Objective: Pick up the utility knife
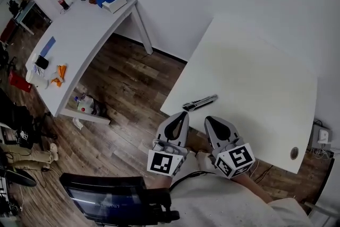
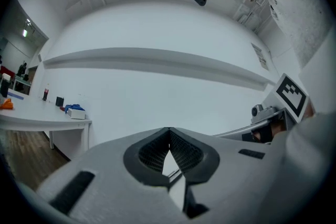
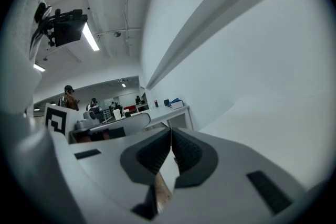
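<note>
A grey and black utility knife (image 1: 200, 102) lies on the white table (image 1: 255, 82) close to its near left edge, seen in the head view only. My left gripper (image 1: 183, 116) hangs just below that edge, over the floor, jaws shut with nothing between them. My right gripper (image 1: 210, 120) sits beside it at the table's near edge, tips a short way from the knife, shut and empty too. In the left gripper view the left gripper (image 2: 169, 132) has its tips together; the right gripper (image 3: 171, 132) in its own view shows its pads touching.
A second white table (image 1: 79, 34) at the far left carries a blue object on a white box (image 1: 112, 0), a bottle and small items. Wood floor (image 1: 133, 87) lies between the tables. A dark monitor (image 1: 106, 196) sits low at the near left. People stand far off in the right gripper view.
</note>
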Motion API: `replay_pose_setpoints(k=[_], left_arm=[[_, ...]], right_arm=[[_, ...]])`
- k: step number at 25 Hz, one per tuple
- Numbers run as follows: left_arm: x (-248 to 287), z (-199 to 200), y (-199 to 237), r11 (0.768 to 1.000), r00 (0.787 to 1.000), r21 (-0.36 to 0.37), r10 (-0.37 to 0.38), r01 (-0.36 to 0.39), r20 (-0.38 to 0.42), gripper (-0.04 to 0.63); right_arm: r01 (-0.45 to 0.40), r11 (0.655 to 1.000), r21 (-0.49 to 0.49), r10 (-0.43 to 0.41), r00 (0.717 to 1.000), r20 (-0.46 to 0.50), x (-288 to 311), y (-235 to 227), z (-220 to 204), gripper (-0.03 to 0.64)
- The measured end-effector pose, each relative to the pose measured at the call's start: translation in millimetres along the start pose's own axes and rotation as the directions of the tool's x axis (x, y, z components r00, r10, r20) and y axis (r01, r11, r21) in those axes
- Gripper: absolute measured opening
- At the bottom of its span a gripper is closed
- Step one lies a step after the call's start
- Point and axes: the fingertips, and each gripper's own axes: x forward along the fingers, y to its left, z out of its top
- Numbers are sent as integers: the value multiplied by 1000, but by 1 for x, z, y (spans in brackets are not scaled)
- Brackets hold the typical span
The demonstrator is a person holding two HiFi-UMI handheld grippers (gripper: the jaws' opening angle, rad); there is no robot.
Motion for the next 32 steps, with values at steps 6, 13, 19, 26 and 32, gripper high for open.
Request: replay_pose_setpoints(k=[6, 13, 19, 26, 32], left_arm=[[2, -39, -4, 1000, 1000, -26, 12, -13, -27, 8], [1, -64, 7, 999, 999, -27, 27, -28, -46, 8], [-9, -71, 23, 993, 994, -73, 83, -87, -65, 8], [-11, -94, 40, 986, 988, -89, 131, -138, -80, 8], [-16, -104, 48, 979, 983, -101, 170, -177, -74, 8]], right_arm=[[-50, 998, -24, 49, 997, -57, 12, -10, -26, 9], [-418, 885, -207, 321, 868, -379, 34, -21, -56, 9], [-614, 699, -368, 309, 723, -618, 48, -47, -61, 26], [-793, 475, -381, 259, 540, -801, 75, -64, -94, 111], [-880, 359, -309, 217, 401, -890, 93, -61, -114, 147]])
